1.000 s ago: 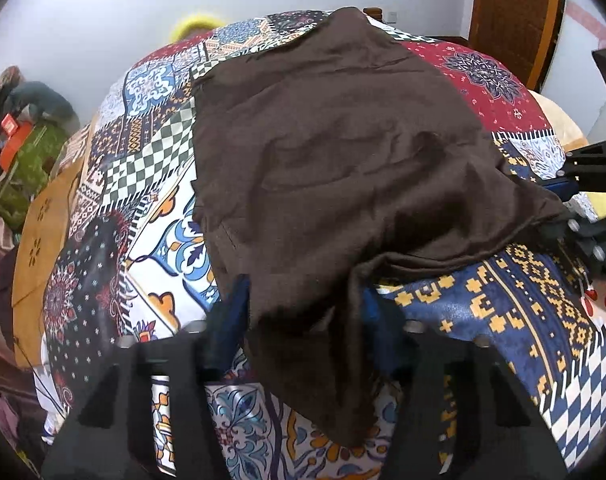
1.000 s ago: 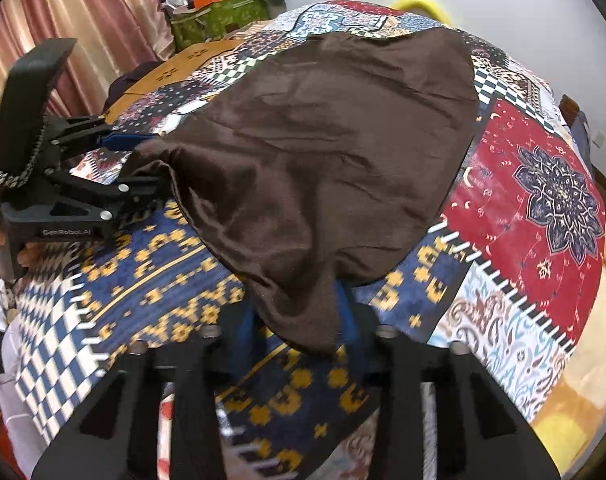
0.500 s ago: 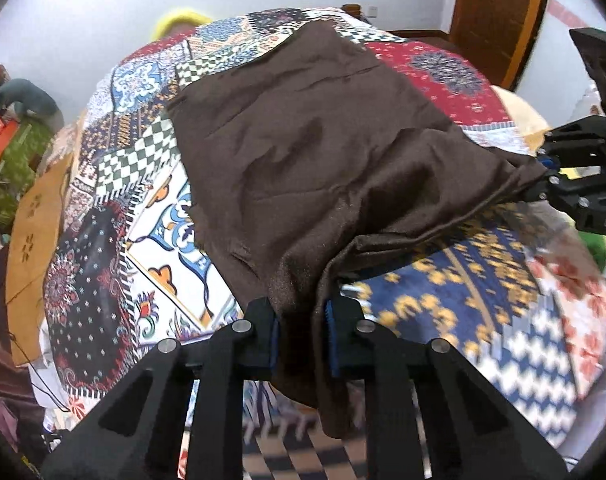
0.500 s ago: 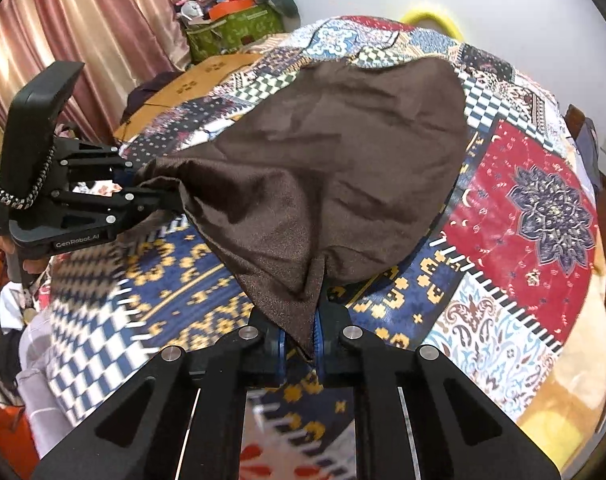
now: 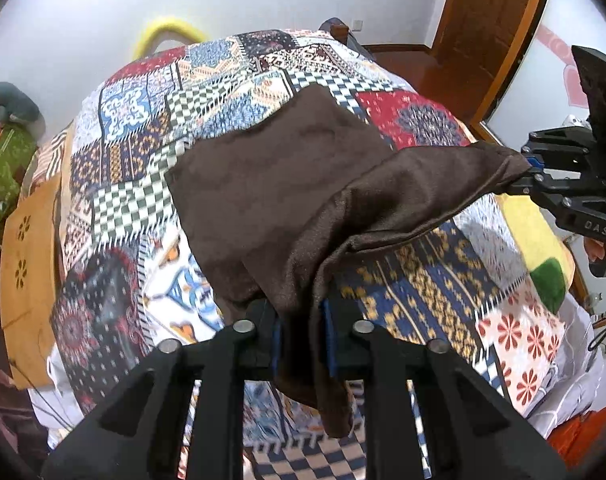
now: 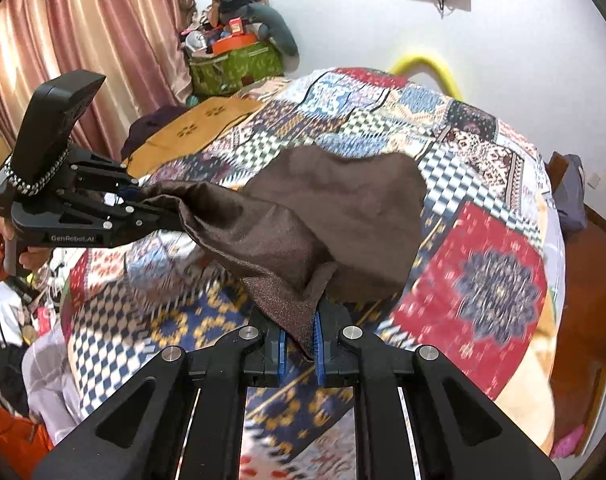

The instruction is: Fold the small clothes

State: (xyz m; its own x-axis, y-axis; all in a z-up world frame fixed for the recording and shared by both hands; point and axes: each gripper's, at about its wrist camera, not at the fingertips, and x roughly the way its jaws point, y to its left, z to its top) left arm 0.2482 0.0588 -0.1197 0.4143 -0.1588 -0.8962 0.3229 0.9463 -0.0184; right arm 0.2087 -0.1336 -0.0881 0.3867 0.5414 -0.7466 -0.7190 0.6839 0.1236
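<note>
Your bed [image 5: 135, 208] wears a patchwork quilt [image 6: 499, 292], and the brown cloth [image 5: 271, 184] lies across it, its near edge lifted clear. Your left tongs [image 5: 301, 334] have just been closing and pinch one near corner; your right tongs [image 6: 299, 346] clamp the other corner, cloth bunched between the blue pads [image 6: 281, 350].

Brown cloth [image 6: 335, 216] pinched by right gripper [image 6: 299, 346], patchwork bedspread [image 6: 483, 280]

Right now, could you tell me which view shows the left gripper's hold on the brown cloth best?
The left wrist view: the left gripper visibly clamps the brown cloth. The right wrist view shows it side-on.
</note>
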